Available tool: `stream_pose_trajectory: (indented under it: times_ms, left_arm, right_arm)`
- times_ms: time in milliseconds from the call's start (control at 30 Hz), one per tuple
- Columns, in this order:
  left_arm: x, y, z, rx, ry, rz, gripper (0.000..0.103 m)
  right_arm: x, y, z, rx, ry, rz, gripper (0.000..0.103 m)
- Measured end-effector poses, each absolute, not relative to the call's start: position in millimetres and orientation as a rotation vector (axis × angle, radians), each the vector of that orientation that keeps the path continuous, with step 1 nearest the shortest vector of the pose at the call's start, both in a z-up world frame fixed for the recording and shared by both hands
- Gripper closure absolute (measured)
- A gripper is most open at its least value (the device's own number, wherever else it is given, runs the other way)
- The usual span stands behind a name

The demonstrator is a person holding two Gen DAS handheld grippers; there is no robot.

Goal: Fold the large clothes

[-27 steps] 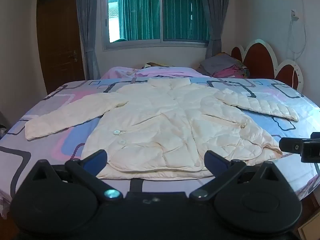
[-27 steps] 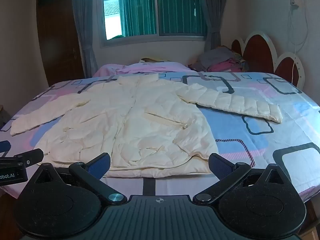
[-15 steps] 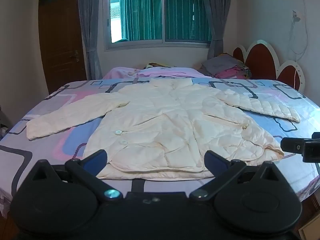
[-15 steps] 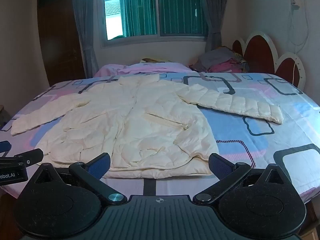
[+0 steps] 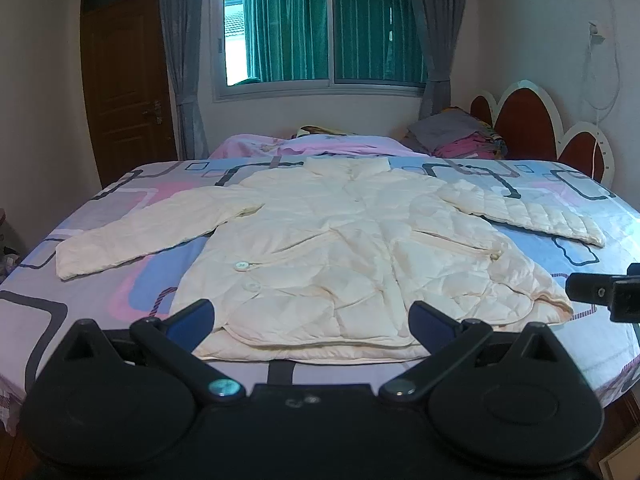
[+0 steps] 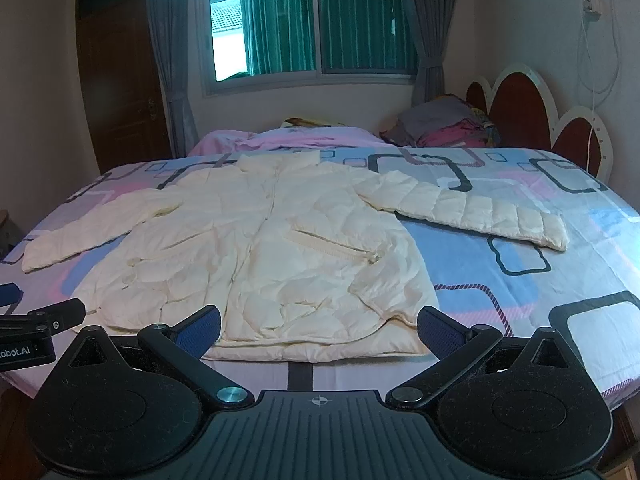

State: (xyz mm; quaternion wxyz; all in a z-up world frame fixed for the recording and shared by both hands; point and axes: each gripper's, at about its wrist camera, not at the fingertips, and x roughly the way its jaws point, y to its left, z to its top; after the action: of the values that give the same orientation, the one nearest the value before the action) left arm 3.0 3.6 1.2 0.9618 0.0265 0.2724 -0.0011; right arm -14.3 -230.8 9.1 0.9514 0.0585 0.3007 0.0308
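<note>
A cream quilted puffer jacket [image 5: 340, 248] lies flat and face up on the bed, collar toward the window, both sleeves spread out to the sides; it also shows in the right wrist view [image 6: 260, 256]. My left gripper [image 5: 312, 316] is open and empty, just short of the jacket's hem at the bed's near edge. My right gripper [image 6: 320, 330] is open and empty, also in front of the hem, toward the jacket's right half. Each gripper shows at the edge of the other's view.
The bed [image 5: 100, 280] has a sheet patterned in pink, blue and grey. A pile of folded clothes [image 5: 456, 136] and a pink blanket [image 5: 320, 146] lie at the far side. A red headboard [image 5: 532, 128] stands at right, a wooden door [image 5: 124, 84] at left.
Both grippers have shifted very slightly; the view has tilted up a little. The jacket has not moved and both jaws stay open.
</note>
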Motion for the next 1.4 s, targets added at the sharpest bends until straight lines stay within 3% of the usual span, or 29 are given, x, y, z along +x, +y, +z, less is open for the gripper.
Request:
stream_pose_trajectory:
  times_ms: [1400]
  left_arm:
    - [0.4, 7.5, 1.0, 0.042, 0.548, 0.016, 0.0]
  right_arm:
    - [-12.2, -231.8, 15.2, 0.117, 0.605, 0.073, 0.0]
